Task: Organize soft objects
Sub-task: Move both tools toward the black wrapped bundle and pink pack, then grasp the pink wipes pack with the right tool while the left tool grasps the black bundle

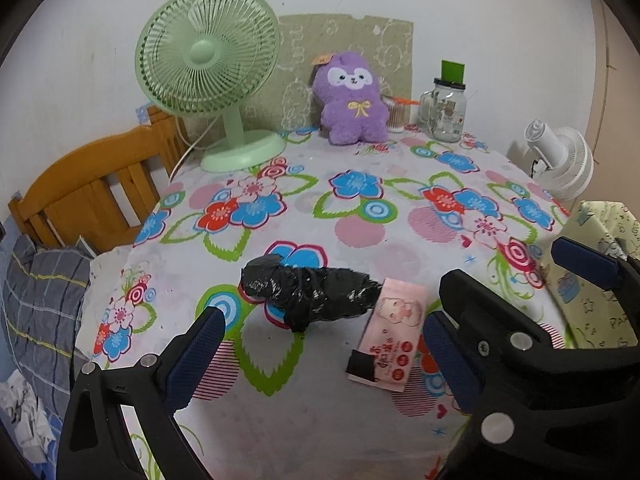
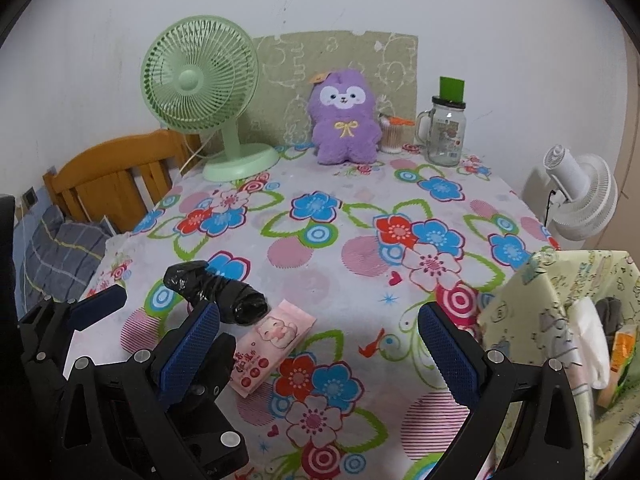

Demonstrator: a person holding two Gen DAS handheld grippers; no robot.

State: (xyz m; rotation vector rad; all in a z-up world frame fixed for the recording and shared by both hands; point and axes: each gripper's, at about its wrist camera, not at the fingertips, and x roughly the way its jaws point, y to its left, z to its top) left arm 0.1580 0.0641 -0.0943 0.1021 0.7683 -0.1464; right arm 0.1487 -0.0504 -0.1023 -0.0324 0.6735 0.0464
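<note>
A black plastic-bag roll (image 1: 310, 294) lies on the flowered tablecloth, with a pink tissue pack (image 1: 394, 338) touching its right end. Both also show in the right wrist view, the roll (image 2: 218, 294) and the pack (image 2: 270, 346). My left gripper (image 1: 320, 354) is open and empty just in front of the roll and pack. My right gripper (image 2: 320, 348) is open and empty to the right of the pack. A purple plush toy (image 1: 352, 98) sits upright at the table's back edge, far from both grippers. A pale green fabric bin (image 2: 560, 344) stands at the right with tissues inside.
A green desk fan (image 1: 208, 76) stands at the back left. A glass jar mug (image 1: 444, 110) and a cotton-swab pot (image 1: 396, 116) stand at the back right. A white fan (image 2: 580, 196) is beyond the right edge. A wooden headboard (image 1: 88, 192) and pillow are to the left.
</note>
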